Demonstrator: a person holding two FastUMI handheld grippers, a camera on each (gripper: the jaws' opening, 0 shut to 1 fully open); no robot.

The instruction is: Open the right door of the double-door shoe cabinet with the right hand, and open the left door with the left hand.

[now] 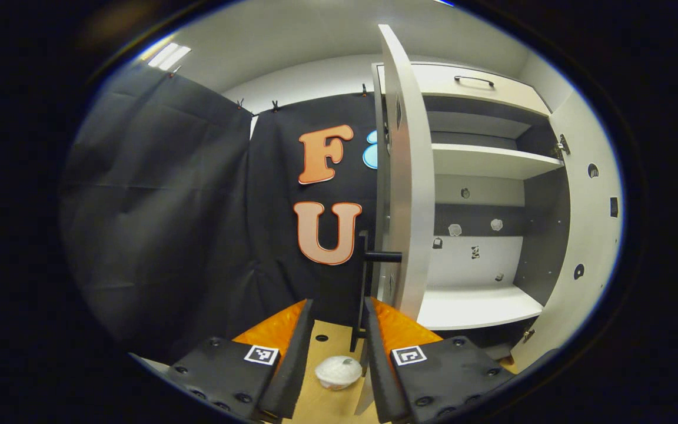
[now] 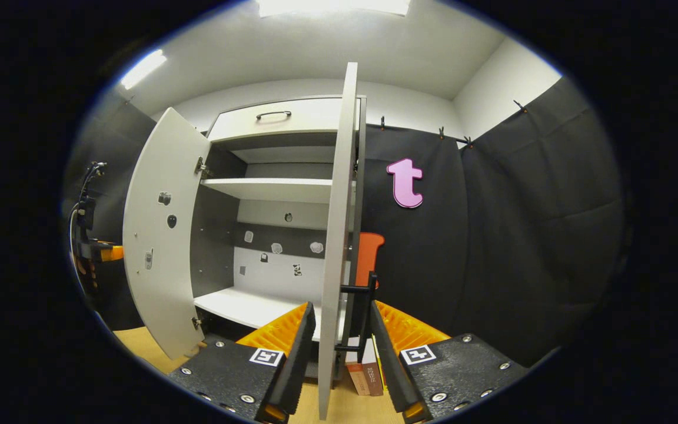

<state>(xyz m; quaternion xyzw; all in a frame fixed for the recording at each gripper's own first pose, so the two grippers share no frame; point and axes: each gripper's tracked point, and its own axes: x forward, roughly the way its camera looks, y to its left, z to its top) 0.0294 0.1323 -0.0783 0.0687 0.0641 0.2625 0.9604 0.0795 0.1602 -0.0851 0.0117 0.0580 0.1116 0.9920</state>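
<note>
Both doors of the shoe cabinet are seen swung wide. In the left gripper view, the left door is seen nearly edge-on, standing straight ahead of the left gripper, whose fingers are spread apart with nothing pressed between them; the door's dark bar handle rises in the gap just ahead of the fingertips, nearer the right-hand finger, and whether it is touched cannot be told. Beyond the door, the cabinet's pale shelves and the inner face of the right door are shown, along with a drawer front with a dark pull at the top. A small white lidded bowl is seen on the wooden floor between the fingers (well below them, it seems). In the right gripper view, the right door is likewise presented edge-on, its lower edge lying between the parted fingers of the right gripper, which are closed on nothing; its handle stands just beside the right-hand finger. The left door is seen open at the far side, and the left gripper is glimpsed beyond it. Some books are stood on the floor beside the cabinet.
</note>
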